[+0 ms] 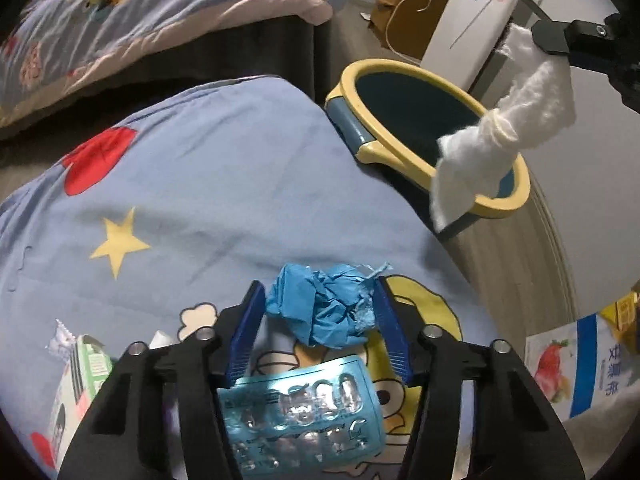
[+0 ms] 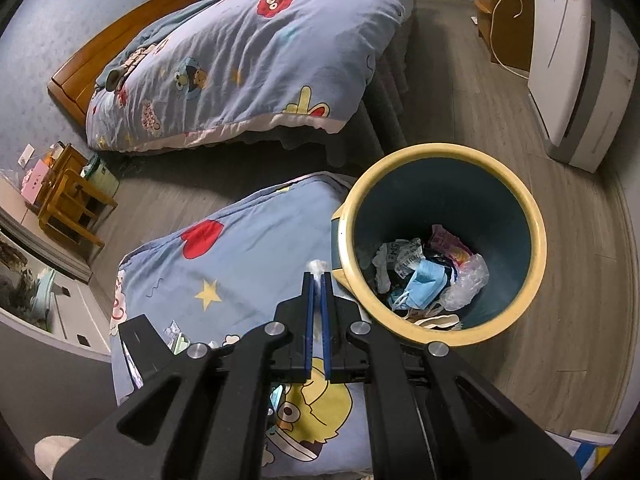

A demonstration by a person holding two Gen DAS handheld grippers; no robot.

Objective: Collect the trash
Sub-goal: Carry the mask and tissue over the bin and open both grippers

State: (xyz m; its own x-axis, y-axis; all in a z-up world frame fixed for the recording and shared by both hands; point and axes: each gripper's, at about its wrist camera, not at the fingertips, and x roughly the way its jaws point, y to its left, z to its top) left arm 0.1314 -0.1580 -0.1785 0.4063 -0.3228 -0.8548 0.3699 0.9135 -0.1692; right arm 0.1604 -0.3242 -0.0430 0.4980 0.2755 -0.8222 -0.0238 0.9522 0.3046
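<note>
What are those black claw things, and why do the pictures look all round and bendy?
A person holds a grabber tool in each hand, and each tool carries a small wide-eyed camera that bends the edges. One picture looks along the left gripper: its blue fingers sit on either side of a crumpled blue paper ball on the cartoon blanket, with an empty pill sheet just below. The other looks along the right gripper, which is shut on a white tissue near the yellow-rimmed trash bin. The bin already holds face masks and wrappers.
</note>
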